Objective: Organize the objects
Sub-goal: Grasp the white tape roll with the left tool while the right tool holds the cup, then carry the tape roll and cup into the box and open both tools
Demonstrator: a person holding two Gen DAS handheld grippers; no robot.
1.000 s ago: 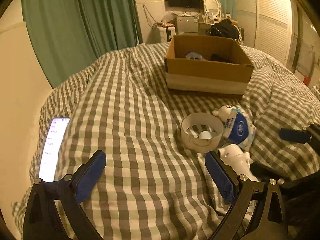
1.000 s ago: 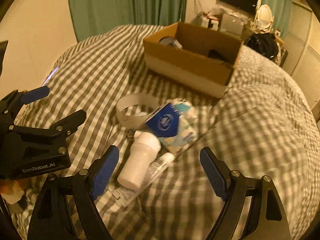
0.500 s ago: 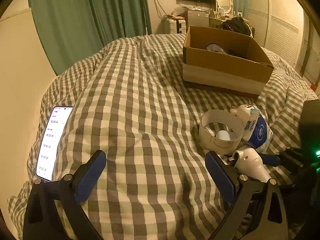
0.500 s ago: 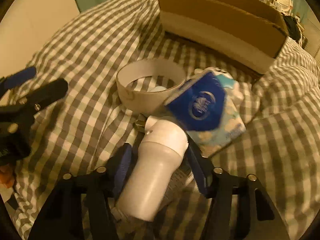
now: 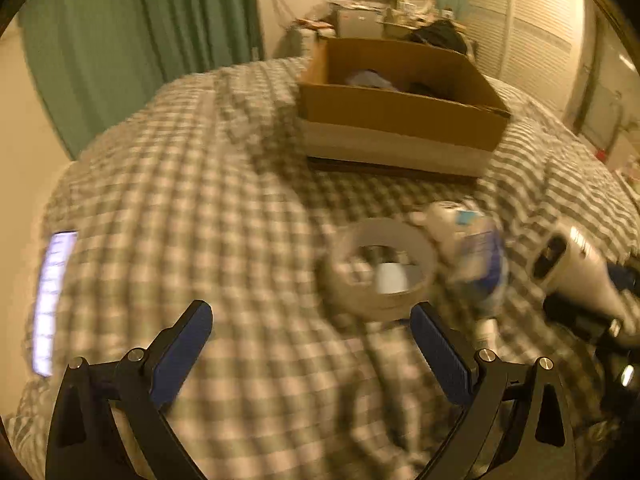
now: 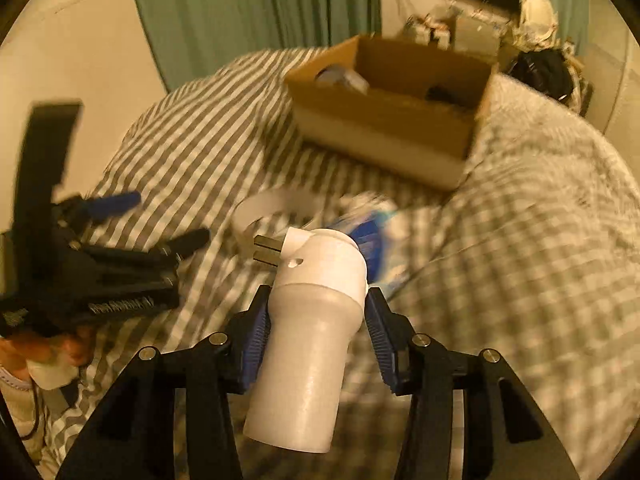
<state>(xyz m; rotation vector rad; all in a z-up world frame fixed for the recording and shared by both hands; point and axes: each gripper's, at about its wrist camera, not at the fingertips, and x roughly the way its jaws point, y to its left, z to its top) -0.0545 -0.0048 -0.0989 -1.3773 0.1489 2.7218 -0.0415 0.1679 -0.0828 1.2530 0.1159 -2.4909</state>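
Right tongs (image 6: 316, 320) have just been closing and now clamp a white plug-in device (image 6: 308, 340) between both blue pads; two metal prongs stick out of its far end toward the left; the device is lifted clear of the checked bedspread (image 6: 520, 280). Ahead of the right tongs: a white ring of tape (image 6: 272, 208) lying on the bed, and just right of it a blue-and-white tissue pack (image 6: 372, 236), blurred. Further ahead, an open cardboard box (image 6: 384, 120) stands on the bed with a few items inside, too blurred to name. Left tongs (image 5: 312, 344) gape wide with nothing between the pads, hovering over bare bedspread; tape ring just ahead of their right pad; a lit phone (image 5: 52, 300) lies well off to their left at the bed edge.
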